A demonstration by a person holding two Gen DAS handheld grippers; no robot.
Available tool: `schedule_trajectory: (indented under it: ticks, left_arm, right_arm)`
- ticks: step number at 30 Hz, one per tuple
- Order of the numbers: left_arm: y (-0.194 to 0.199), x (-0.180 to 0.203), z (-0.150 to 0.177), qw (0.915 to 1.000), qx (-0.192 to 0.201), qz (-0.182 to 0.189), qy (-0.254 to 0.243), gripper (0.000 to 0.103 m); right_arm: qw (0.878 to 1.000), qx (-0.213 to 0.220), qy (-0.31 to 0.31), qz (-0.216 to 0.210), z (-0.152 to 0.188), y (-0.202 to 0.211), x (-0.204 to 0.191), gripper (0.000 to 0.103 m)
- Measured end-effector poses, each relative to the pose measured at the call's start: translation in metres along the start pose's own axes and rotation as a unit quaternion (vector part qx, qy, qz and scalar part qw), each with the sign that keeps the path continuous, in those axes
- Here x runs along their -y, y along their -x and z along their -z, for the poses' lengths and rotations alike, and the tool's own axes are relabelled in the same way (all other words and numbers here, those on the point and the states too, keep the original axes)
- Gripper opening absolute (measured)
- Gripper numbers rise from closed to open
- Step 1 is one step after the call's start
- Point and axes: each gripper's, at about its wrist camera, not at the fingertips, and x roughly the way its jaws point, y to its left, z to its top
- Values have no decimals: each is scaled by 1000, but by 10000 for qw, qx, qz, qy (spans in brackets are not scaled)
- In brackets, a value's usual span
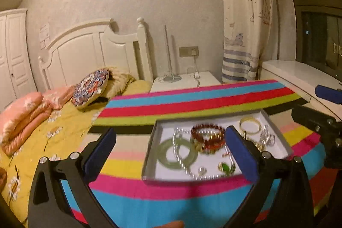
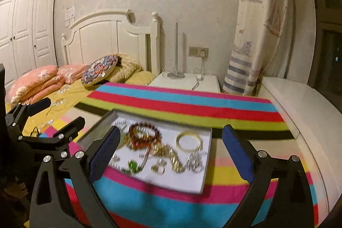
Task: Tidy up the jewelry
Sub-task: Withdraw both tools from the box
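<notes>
Both grippers empty, above jewelry tray

Left gripper (image 1: 170,146) & right gripper (image 2: 171,150) spread wide, holding nothing. Tray (image 1: 149,158) w/ bangles, beads, rings sits on striped cloth (image 1: 192,99). Prob. between picks; next needs lowering onto one piece.

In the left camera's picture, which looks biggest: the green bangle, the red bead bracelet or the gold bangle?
1. Green bangle, nearer the camera, which may flatter it.
2. Red bead bracelet.
3. Gold bangle, farthest back.
</notes>
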Motion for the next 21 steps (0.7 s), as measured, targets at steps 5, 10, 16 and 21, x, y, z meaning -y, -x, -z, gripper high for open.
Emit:
schedule_trajectory:
  ticks: [5, 10, 16, 21]
  left_arm:
    - [-2, -1, 32, 9994, -334, 25, 33, 101]
    - [-3, -2, 61, 9987, -482, 85, 152, 101]
    - [-19, -7, 77, 9978, -546, 80, 367, 101]
    - [-23, -6, 75, 9983, -442, 144, 342, 101]
  right_arm:
    - [9994, -236, -264, -2, 36, -6, 0, 92]
    - [9987, -199, -442, 165, 56, -8, 1, 92]
    - [9977, -183, -296, 578, 76, -21, -12, 92]
    - [9968, -66, -32, 791, 77, -21, -22, 92]
